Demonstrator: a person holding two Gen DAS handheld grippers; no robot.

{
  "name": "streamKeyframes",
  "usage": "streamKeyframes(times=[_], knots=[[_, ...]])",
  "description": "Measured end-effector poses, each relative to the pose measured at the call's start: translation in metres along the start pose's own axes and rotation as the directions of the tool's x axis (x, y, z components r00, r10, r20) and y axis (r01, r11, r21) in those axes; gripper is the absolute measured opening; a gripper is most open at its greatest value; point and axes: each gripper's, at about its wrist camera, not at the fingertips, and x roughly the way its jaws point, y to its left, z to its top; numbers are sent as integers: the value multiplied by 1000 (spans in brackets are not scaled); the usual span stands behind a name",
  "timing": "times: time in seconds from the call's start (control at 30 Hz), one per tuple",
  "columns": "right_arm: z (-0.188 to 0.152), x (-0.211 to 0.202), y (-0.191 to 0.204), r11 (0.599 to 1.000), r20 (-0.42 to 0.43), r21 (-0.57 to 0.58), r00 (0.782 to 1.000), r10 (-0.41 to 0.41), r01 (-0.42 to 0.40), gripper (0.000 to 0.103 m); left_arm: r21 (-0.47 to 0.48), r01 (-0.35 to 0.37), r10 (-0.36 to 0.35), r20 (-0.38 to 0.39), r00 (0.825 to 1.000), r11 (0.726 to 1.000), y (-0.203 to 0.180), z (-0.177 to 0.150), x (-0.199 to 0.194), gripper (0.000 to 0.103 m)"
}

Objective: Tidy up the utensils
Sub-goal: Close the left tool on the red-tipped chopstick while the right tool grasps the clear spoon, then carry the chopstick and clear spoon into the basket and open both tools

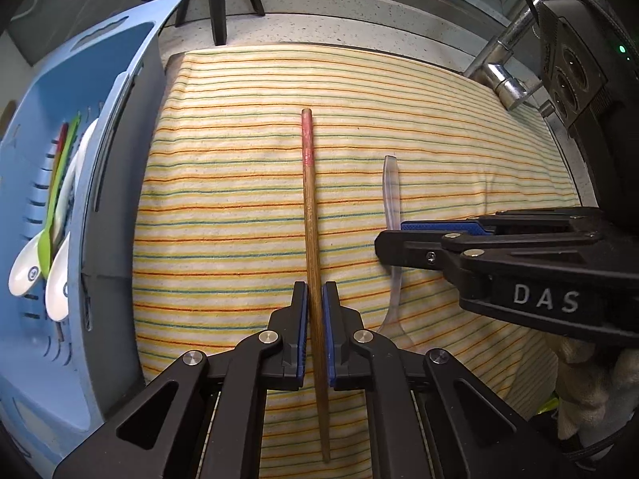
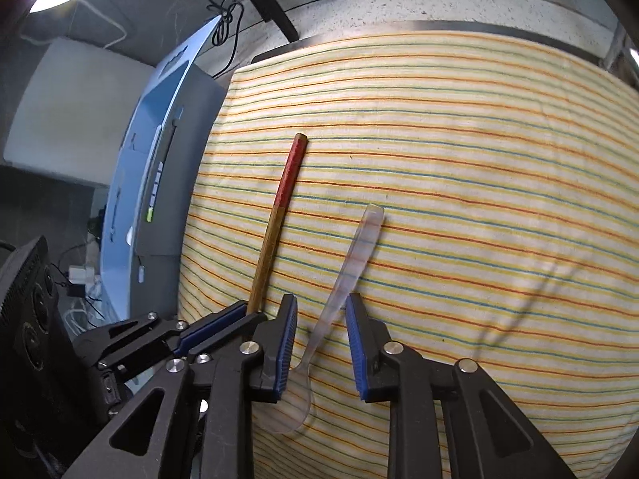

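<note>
**Two utensils, two grips in the making**

Blue-padded jaws of the left gripper [image 1: 314,335] sit nearest the lens, closed to a narrow slot on the wooden chopstick [image 1: 310,239], which lies flat on the striped towel [image 1: 223,183] with its red end pointing away. Just beside it lies a clear plastic spoon [image 2: 339,299]; the right gripper [image 2: 321,347] straddles the spoon's handle with its jaws partly open, the pads apparently not yet pressing on it.

The step in hand looks like picking up both pieces for sorting. Next, the right jaws likely need to close on the slim handle, then both utensils want lifting toward the blue rack [image 1: 100,119] at the towel's left edge (white and green spoons [image 1: 56,239] already rest there).

Both grippers' own fingers hide part of each utensil, and the spoon's transparency blurs its outline. Whether the chopstick has left the towel cannot be told.
</note>
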Motion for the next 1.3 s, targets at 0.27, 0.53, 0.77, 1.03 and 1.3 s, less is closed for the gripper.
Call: streamKeyframes(times=[0.27,0.53,0.77,1.03,1.3], knots=[[1,1,4,999,-4,-31,1000,-28,28,12,-14,2,-2,17,1000,1000,-1,4,3,6],[0,-8,-15,999,11,33,1000,22,-23,6,-52,53,-51,46,998,997,5,-3,-5,5],[-2,-23,-35,989,44,117,995,87,-91,6,-102,113,-104,86,991,988,16,-7,-19,5],[9,-49,-22,986,111,106,987,120,-132,6,-112,140,-123,152,981,984,21,-4,-44,5],[25,-67,11,979,154,69,972,179,-192,6,-139,148,-114,226,967,979,49,-1,-79,5]])
